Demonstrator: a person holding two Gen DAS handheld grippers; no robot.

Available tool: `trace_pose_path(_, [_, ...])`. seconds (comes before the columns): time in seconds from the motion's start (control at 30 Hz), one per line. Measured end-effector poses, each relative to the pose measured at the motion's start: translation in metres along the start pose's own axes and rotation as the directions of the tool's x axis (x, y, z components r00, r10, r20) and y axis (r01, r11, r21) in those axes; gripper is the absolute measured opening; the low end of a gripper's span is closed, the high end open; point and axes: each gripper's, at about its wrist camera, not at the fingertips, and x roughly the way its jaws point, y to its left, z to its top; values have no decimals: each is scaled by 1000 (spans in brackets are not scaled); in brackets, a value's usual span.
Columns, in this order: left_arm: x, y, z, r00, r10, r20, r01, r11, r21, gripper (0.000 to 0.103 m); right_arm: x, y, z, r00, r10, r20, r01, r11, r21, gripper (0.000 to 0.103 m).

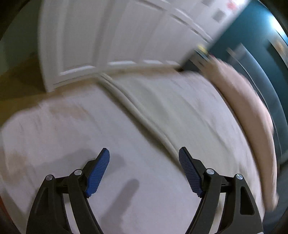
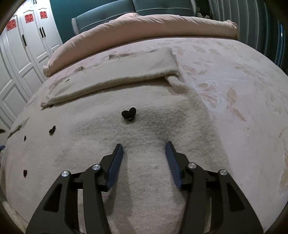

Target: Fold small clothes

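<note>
A beige fuzzy garment (image 2: 144, 129) with small black hearts (image 2: 128, 113) lies spread on the bed, one sleeve (image 2: 111, 75) folded across its far part. My right gripper (image 2: 144, 146) is open and empty just above the garment's middle. My left gripper (image 1: 144, 153) is open and empty over pale cloth; that view is motion-blurred. A thick cloth edge (image 1: 144, 115) runs diagonally ahead of it; I cannot tell if it is the garment.
A pink patterned bedspread (image 2: 243, 100) covers the bed. A rolled pink duvet (image 2: 144, 25) lies along the far side, also in the left wrist view (image 1: 252, 111). White wardrobe doors (image 2: 21, 54) stand at the left, a teal headboard (image 2: 135, 7) behind.
</note>
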Motion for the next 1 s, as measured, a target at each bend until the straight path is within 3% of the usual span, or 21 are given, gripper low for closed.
trace_pose_path(0.1, [23,26,47,1000,5,10,-4,992,-124,76,1,2,-2,1000,5,-5,-5,1000,-21,59])
trace_pose_path(0.2, [46,35,66,999,-22,-27,16,980,-199,74,3,2,-2,1000,6,-10,-6,1000,-20,61])
trace_pose_path(0.23, [52,35,68,999,-37,-37,29,976,-216,68,4,3,-2,1000,4,-11,-4,1000,-21,61])
trace_pose_path(0.27, [58,34,69,997,-58,-43,47,974,-223,47,5,4,-1,1000,1,-12,-1,1000,-23,61])
trace_pose_path(0.3, [62,33,71,996,-79,-50,66,973,-220,34,5,5,-1,1000,-4,-14,4,1000,-27,62])
trace_pose_path(0.33, [66,29,72,993,-95,-70,78,974,-213,12,6,6,-1,1000,-10,-14,9,999,-30,62])
trace_pose_path(0.43, [49,7,76,993,-117,-22,113,983,-147,8,7,5,-1,1000,-11,-14,10,999,-32,63])
trace_pose_path(0.53, [8,-44,74,981,-184,59,183,983,25,6,7,3,-2,1000,4,-11,-4,1000,-22,63])
trace_pose_path(0.63, [-44,-114,53,943,-323,83,304,934,186,6,7,1,-2,1000,16,-7,-16,1000,-14,64])
trace_pose_path(0.73, [-93,-198,5,877,-480,15,450,833,323,6,5,-2,-2,999,34,-2,-34,999,-5,65])
trace_pose_path(0.77, [-108,-232,-24,848,-529,-36,503,780,373,6,5,-3,-3,999,43,-1,-43,999,-1,65])
trace_pose_path(0.87, [-121,-301,-112,797,-573,-193,590,668,453,7,4,-5,-3,998,63,3,-63,998,6,67])
trace_pose_path(0.93, [-115,-328,-174,790,-542,-285,608,636,475,8,3,-6,-3,997,74,4,-74,997,9,68])
trace_pose_path(1.0, [-96,-343,-231,794,-486,-366,608,634,477,13,3,-6,-3,996,85,5,-85,996,10,70])
